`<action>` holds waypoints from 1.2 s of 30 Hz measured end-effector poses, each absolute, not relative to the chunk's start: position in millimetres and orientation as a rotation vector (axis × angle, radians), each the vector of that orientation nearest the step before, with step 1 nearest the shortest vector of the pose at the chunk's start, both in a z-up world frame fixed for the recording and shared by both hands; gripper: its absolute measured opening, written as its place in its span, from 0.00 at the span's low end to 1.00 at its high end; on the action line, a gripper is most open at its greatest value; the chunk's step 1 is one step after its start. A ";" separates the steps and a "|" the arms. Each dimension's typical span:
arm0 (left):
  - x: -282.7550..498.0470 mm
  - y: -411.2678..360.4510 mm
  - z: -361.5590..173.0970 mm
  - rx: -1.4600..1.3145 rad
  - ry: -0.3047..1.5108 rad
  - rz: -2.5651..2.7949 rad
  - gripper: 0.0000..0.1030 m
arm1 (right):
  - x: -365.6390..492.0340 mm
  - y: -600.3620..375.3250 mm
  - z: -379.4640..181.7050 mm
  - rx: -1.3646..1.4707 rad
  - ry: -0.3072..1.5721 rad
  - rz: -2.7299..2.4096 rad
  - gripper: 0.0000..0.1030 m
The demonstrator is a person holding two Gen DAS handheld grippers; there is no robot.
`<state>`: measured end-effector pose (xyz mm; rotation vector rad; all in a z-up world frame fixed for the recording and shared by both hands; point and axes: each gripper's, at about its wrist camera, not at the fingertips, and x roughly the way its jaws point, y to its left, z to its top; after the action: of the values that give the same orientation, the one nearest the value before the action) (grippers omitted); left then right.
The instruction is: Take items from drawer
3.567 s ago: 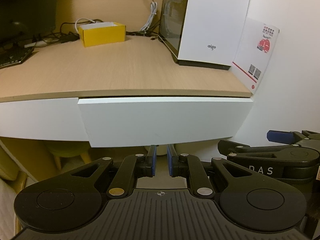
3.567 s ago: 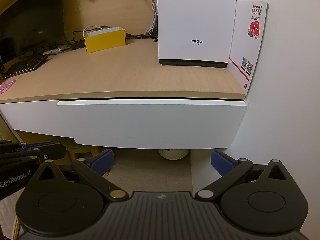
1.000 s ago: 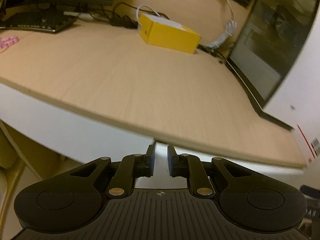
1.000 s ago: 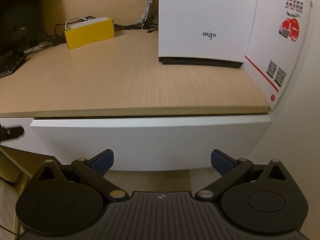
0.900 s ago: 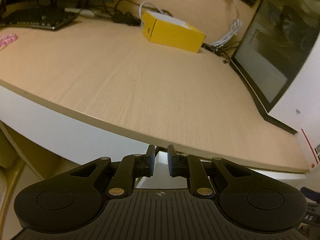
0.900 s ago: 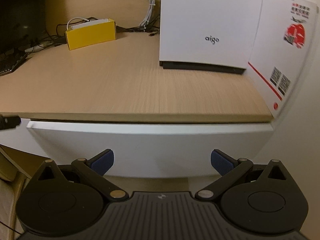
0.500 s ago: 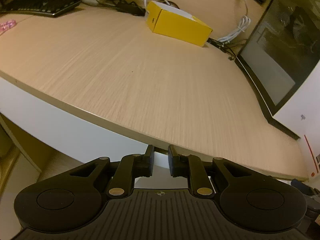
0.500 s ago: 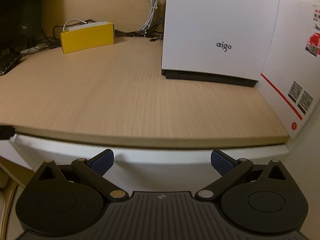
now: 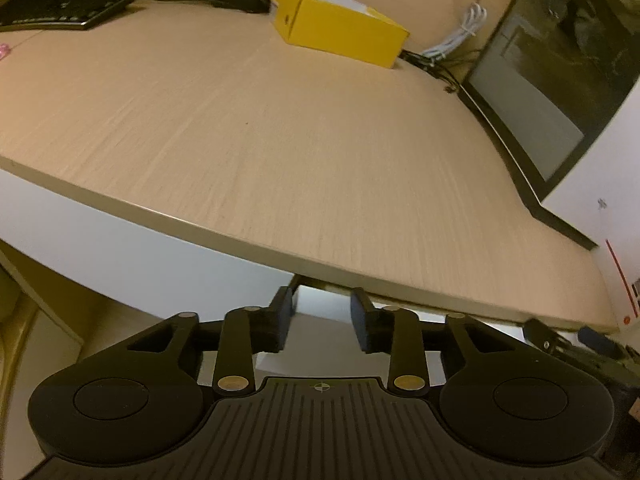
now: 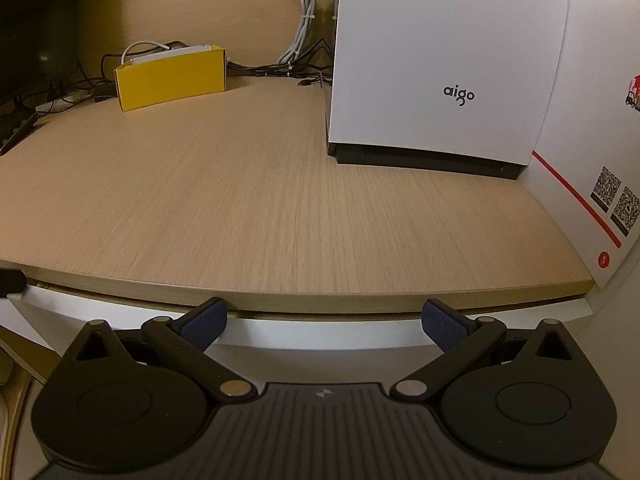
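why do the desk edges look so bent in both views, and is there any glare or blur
Left wrist view: fisheye bows the desk edge downhill to the right; dim yellow light, faint reflections on the dark glass panel. Right wrist view: the desk bulges, wood grain slightly smeared; no harsh glare.

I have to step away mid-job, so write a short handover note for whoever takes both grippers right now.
Left gripper: jaws have just been opening, nothing between them, at the left end of the white drawer front, under the desk edge.
Right gripper: wide open, empty, close to the same drawer front.
Done: both grippers brought up to the drawer.
Left: the drawer looks barely open, if at all; pull it out, then take the items. Contents not visible.
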<state>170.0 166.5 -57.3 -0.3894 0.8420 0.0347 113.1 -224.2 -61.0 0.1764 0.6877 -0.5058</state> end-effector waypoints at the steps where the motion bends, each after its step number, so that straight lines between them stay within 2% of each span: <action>1: 169.8 167.1 -57.3 -0.392 0.841 0.034 0.35 | 113.1 -224.7 -60.9 0.178 0.688 -0.505 1.00; 22: 171.1 165.4 -56.2 -0.419 0.902 0.045 0.43 | 114.8 -231.2 -61.4 0.260 0.748 -0.513 1.00; 23: 170.5 165.0 -55.4 -0.417 0.904 0.047 0.41 | 114.2 -231.1 -61.2 0.261 0.751 -0.511 1.00; 24: 168.7 163.6 -53.8 -0.406 0.901 0.056 0.34 | 113.7 -230.9 -60.9 0.261 0.754 -0.509 1.00; 26: 160.4 157.3 -46.4 -0.342 0.864 0.080 0.26 | 113.7 -231.4 -60.1 0.261 0.764 -0.500 1.00; 36: 171.4 116.8 -33.8 -0.227 0.819 -0.012 0.27 | 110.0 -240.1 -61.5 0.242 0.730 -0.515 1.00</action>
<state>171.4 116.8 -33.8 -0.2275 0.8193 -0.0116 110.0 -240.1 -61.5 0.2420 0.7298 -0.5153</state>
